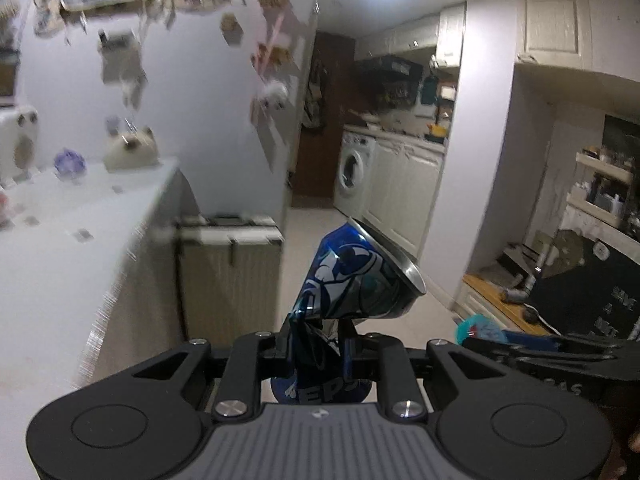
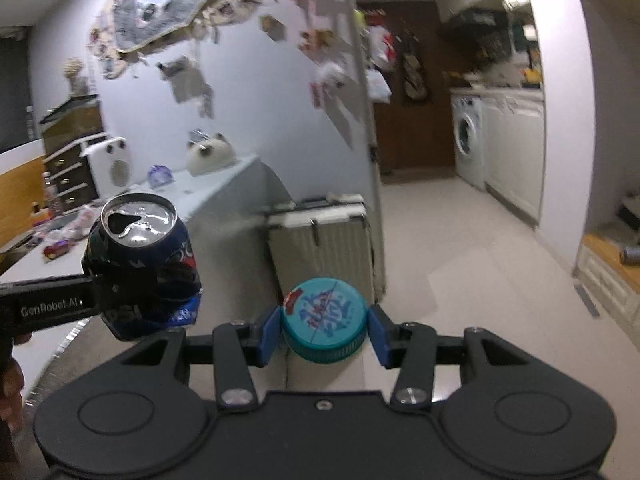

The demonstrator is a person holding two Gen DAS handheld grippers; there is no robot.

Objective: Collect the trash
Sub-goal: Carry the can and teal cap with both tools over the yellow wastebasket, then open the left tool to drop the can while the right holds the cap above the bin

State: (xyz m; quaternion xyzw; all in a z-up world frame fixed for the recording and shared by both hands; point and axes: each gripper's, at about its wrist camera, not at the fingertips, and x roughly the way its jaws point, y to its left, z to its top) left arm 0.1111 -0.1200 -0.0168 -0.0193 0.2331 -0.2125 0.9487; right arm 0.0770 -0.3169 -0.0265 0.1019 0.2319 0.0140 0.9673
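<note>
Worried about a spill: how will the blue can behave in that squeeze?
The can is probably thin and soft: its waist is crushed where the left hand-held gripper pinches it. Likely light; its top is open. It leans sideways, so dregs might drip.

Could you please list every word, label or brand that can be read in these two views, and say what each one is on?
"GenRobot.AI": side of the left tongs, seen from the right wrist.
"EPS": partial, on the crushed blue can in the left wrist view.
"PSI": partial, on the same can in the right wrist view.
Teal bottle cap in the right tongs: stylised print, unreadable.
Dark board, far right: white lettering, too blurred.
</note>
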